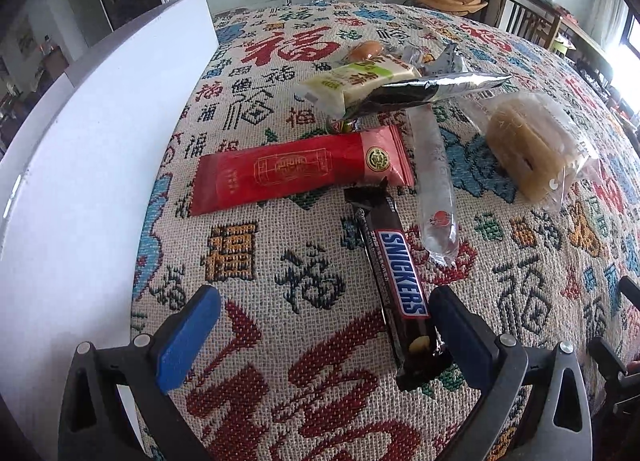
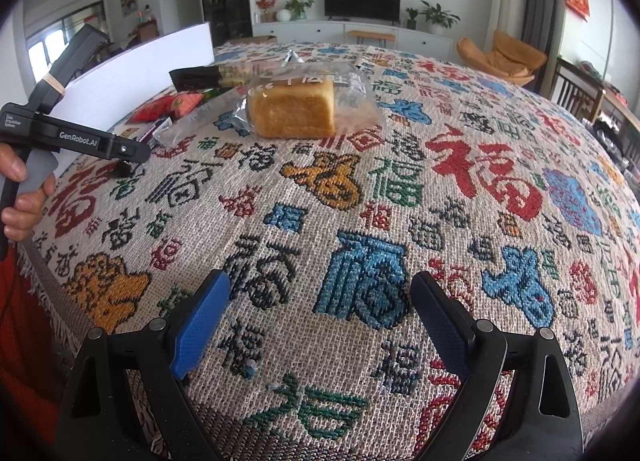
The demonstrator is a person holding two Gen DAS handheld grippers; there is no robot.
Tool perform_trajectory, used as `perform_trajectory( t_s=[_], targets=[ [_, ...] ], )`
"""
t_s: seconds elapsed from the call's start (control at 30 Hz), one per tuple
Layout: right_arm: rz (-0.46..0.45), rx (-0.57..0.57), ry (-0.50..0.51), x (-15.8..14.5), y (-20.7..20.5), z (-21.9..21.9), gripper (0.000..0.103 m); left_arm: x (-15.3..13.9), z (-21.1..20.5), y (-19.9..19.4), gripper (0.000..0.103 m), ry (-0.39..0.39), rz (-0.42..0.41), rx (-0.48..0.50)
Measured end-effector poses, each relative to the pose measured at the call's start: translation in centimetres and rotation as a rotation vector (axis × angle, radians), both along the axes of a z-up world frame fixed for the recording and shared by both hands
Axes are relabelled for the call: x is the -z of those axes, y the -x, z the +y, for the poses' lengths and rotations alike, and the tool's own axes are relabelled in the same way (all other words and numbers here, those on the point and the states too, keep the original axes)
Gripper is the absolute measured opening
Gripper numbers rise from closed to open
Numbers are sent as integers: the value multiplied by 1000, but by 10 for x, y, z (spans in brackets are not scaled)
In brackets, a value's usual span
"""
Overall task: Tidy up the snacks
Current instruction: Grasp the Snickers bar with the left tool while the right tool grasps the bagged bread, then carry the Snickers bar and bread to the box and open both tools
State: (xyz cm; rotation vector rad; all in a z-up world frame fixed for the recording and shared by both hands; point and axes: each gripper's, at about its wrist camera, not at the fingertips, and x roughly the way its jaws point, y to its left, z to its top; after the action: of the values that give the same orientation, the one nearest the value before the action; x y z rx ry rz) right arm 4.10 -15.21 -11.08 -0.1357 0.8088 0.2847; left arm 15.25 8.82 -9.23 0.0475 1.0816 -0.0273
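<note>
surface: woven tablecloth (image 1: 304, 341) with red, blue, green and black chinese characters covers the whole table; living room behind with tv, plants, orange chair.
snickers bar (image 1: 394, 277): lies flat on the cloth, long axis running away from the left camera, near end just inside the left gripper's right finger, touching or almost touching it, cannot tell which.
red packet (image 1: 296, 169): flat, crosswise, just beyond the far end of the snickers bar.
clear tube packet (image 1: 434, 185): right of the snickers bar, angled, far end under the silver-black packet.
silver-black packet (image 1: 424, 91): rests across the pale green-white packet (image 1: 360, 83).
bagged bread (image 1: 528, 149): clear bag, right of the pile, apart from the snickers bar; in the right view it sits far ahead (image 2: 296, 109).
small orange snack (image 1: 366, 49): at the far edge of the pile.
white board (image 1: 80, 165): stands upright along the left side of the cloth.
left gripper (image 1: 324, 325): jaws wide apart, holding nothing, low over the cloth.
right gripper (image 2: 320, 309): jaws wide, nothing between them, over bare cloth, well apart from the snacks.
hand (image 2: 22, 193): grips the left tool's handle at the left edge of the right view.
</note>
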Motion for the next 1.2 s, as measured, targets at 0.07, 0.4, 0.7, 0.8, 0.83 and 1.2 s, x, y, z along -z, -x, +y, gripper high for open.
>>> perform_trajectory(
  t_s=[0.07, 0.4, 0.7, 0.8, 0.83, 1.2],
  targets=[
    [-1, 0, 0, 0, 0, 0, 94, -2, -4, -2, 103, -18, -2, 23],
    [19, 0, -9, -1, -1, -2, 94, -4, -29, 1, 17, 21, 24, 119],
    [10, 46, -177, -89, -66, -8, 93, -8, 8, 46, 17, 189, -8, 33],
    [69, 9, -116, -101, -126, 20, 93, -3, 11, 51, 17, 232, -15, 9],
    [123, -10, -86, -97, -146, 33, 93, -3, 12, 53, 17, 238, -19, 9],
    [400, 54, -10, -35, -207, 54, 80, -8, 19, 72, 17, 301, -51, 24]
  ],
)
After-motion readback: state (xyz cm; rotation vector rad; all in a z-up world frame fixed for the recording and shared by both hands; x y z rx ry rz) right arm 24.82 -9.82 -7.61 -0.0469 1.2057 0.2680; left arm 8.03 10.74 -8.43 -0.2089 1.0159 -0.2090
